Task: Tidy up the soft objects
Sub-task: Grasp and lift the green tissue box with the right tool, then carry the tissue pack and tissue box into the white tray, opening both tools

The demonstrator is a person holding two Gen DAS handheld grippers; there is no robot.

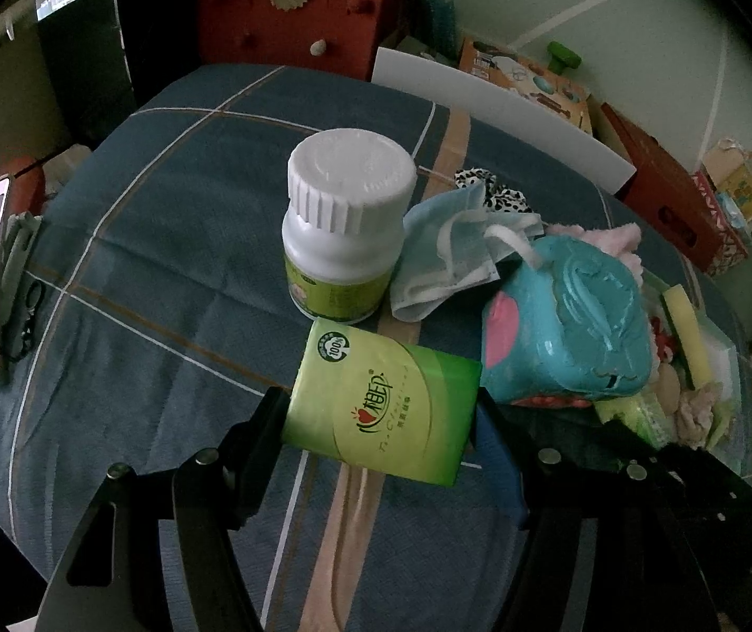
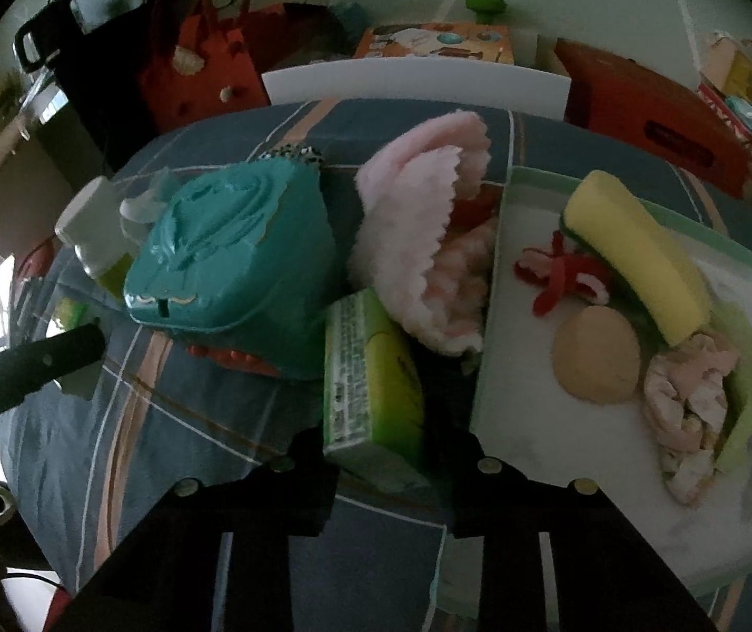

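Both tools grip green tissue packs: left tool (image 1: 381,413) one pack (image 1: 384,397), right tool (image 2: 386,453) seemingly another (image 2: 370,384).

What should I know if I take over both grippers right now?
Left gripper: shut on green tissue pack.
Right gripper: second tissue pack between its fingers; grip unclear.
Done: sponge and round puff lie in the tray.
To do: both packs, face mask, pink fluffy cloth and teal wipes pack are outside it.
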